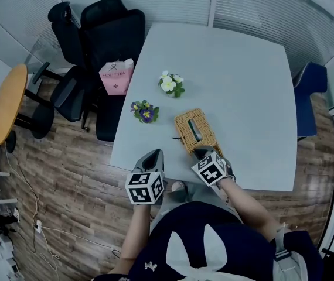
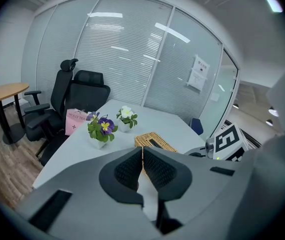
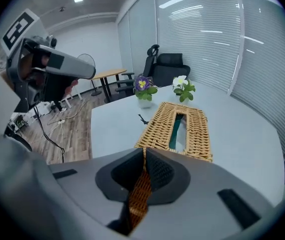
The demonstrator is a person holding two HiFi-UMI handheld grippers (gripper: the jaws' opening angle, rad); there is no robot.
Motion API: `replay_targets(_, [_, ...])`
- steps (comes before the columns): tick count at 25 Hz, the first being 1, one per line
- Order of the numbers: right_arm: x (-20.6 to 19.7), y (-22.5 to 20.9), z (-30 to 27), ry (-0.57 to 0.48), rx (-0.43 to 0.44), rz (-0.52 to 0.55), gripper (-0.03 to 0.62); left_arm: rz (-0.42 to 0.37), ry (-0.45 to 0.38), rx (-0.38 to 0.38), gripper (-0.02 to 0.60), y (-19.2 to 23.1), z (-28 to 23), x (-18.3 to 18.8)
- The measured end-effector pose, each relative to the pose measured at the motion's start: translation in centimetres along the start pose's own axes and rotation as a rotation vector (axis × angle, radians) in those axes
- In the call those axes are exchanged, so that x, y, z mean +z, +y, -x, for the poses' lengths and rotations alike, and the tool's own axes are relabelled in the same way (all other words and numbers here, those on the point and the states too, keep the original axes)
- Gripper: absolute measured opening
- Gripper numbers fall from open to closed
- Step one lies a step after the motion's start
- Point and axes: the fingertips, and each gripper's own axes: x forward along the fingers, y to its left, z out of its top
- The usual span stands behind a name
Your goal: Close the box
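Observation:
A woven wicker box [image 1: 197, 130] with a slot in its top lies on the pale table [image 1: 237, 69], a short way in from the near edge. My right gripper [image 1: 202, 153] is at the box's near end, pointing steeply down. In the right gripper view its jaws [image 3: 145, 153] are shut, tips together right over the near rim of the box [image 3: 180, 126]; nothing shows between the pads. My left gripper [image 1: 153, 155] hovers at the table's near edge, left of the box, also shut and empty [image 2: 142, 151]. From it the box [image 2: 155, 140] lies just ahead.
Two small flower pots stand beyond the box: purple flowers [image 1: 145, 111] and white flowers [image 1: 171, 84]. Black office chairs [image 1: 105, 37] stand at the table's left, one holding a pink bag [image 1: 116, 76]. A round wooden table [image 1: 6, 101] is far left, a blue chair [image 1: 310, 92] right.

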Motion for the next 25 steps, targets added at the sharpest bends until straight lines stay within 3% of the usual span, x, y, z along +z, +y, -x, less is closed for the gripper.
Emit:
replay_targets(14, [0.1,-0.2,0.1,-0.004,0.034,-0.052,0.01,-0.013,-0.006,-0.021,0.026,-0.9,-0.6,0.6])
replay_targets(25, [3.8,-1.1,3.8,-0.181,-0.012,-0.093,0.006,-0.047,-0.042,-0.045,0.026,-2.5,-0.8,2.5])
